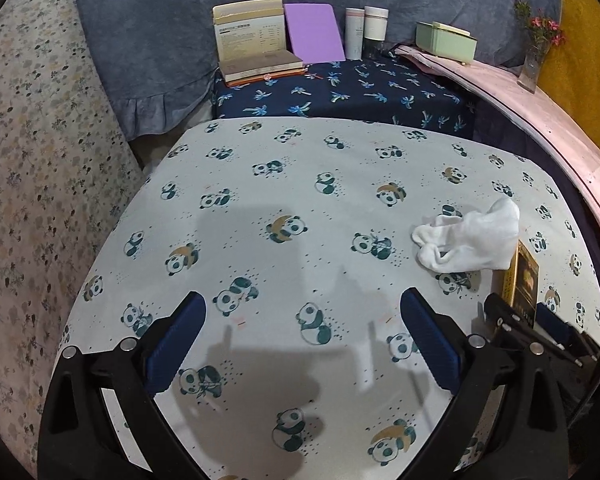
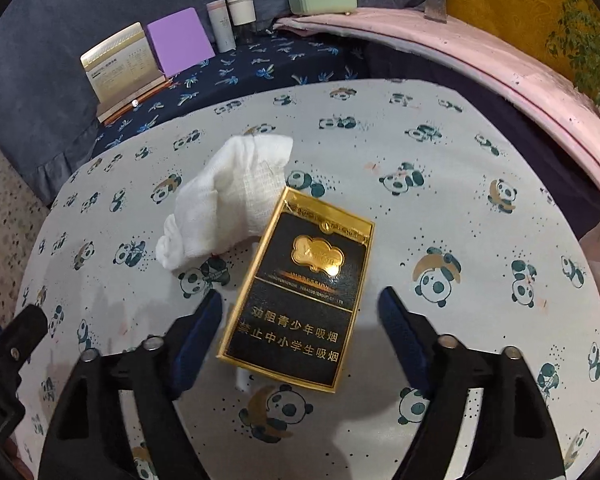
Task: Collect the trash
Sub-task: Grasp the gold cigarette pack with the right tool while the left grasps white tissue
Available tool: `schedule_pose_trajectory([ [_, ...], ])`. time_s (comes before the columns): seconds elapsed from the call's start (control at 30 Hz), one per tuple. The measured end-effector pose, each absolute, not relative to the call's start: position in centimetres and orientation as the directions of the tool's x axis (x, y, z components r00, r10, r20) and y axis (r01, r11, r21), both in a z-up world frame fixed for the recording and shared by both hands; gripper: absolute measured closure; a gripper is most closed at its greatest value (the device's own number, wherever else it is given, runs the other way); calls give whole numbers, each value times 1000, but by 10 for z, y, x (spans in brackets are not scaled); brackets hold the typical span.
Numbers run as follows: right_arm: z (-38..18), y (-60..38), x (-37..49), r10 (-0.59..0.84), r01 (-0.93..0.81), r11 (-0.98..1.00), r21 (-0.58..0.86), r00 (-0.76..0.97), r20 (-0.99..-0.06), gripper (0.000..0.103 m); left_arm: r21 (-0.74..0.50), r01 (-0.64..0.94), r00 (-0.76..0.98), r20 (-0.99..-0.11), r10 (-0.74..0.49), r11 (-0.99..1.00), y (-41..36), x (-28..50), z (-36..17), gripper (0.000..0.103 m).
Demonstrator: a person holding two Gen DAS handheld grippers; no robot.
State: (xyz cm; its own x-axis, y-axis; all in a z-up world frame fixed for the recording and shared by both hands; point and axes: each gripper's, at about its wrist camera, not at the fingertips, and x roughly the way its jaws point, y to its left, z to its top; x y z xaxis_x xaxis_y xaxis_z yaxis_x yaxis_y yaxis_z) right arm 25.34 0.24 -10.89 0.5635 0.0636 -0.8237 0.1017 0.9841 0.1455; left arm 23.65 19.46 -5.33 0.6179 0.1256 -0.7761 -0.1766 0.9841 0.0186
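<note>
A black and gold cigarette pack [image 2: 300, 296] lies flat on the round panda-print table [image 2: 480, 248]. A crumpled white cloth [image 2: 228, 200] lies just beyond it, touching its far left corner. My right gripper [image 2: 300, 304] is open, low over the table, its fingers either side of the pack's near half without touching it. My left gripper [image 1: 302, 312] is open and empty over bare tablecloth [image 1: 300, 184]. In the left wrist view the cloth [image 1: 470, 240] and the pack [image 1: 522, 280] are at the right, with the right gripper [image 1: 532, 320] around the pack.
Behind the table a dark blue palm-print surface [image 1: 340, 96] holds a cream box [image 1: 248, 36], an open book [image 1: 260, 66], a purple board [image 1: 314, 32], two white canisters [image 1: 366, 32] and a green box [image 1: 446, 42]. A pink ledge [image 1: 560, 128] with a flower vase [image 1: 534, 62] curves at the right.
</note>
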Motion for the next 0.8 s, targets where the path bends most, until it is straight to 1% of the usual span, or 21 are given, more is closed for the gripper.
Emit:
schedule_pose_trajectory([
  [0.07, -109, -3, 250, 71, 104, 982, 158, 569, -819, 42, 10, -160, 622, -775, 109, 987, 189, 242, -53, 9],
  [0.27, -107, -22, 236, 58, 116, 981, 153, 578, -814, 48, -13, -84, 631, -774, 43, 996, 159, 257, -53, 9],
  [0.5, -105, -58, 216, 25, 172, 973, 154, 584, -811, 49, -15, 1, 632, -775, -12, 1000, 113, 275, -56, 9],
  [0.73, -107, -83, 203, 3, 204, 967, 151, 584, -812, 49, -7, 6, 627, -779, -9, 1000, 86, 298, -68, 10],
  [0.77, -107, -85, 202, 3, 206, 967, 151, 584, -811, 49, -9, 5, 622, -783, -10, 1000, 85, 301, -70, 11],
  [0.8, -107, -87, 200, 1, 207, 967, 150, 585, -811, 49, -12, 3, 620, -785, -11, 1000, 84, 303, -72, 21],
])
